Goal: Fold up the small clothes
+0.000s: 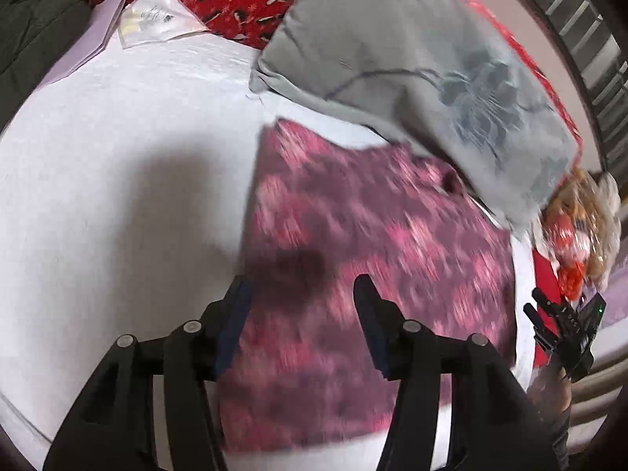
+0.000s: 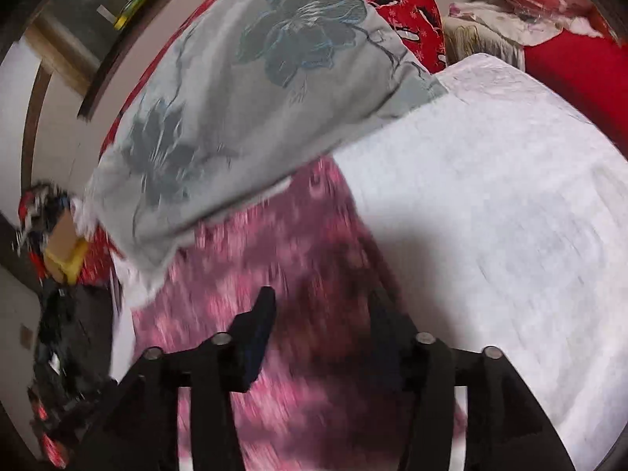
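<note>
Both cameras ride on the handheld grippers and look forward and steeply down along their own black fingers at the bed (image 1: 98, 180), from close above it. The left wrist view has the pink patterned garment (image 1: 353, 235) at centre and right, the grey flowered pillow (image 1: 412, 59) beyond it, and the right gripper (image 1: 561, 333) at its right edge. The right wrist view faces the same garment (image 2: 294, 274) and pillow (image 2: 243, 90), with white bedding on its right; both views are motion-blurred.

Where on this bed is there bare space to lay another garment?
The white quilted bedspread is bare beside the pink patterned cloth, up to the papers. Crowded around the grey floral pillow, which overlaps the cloth's far edge.
</note>
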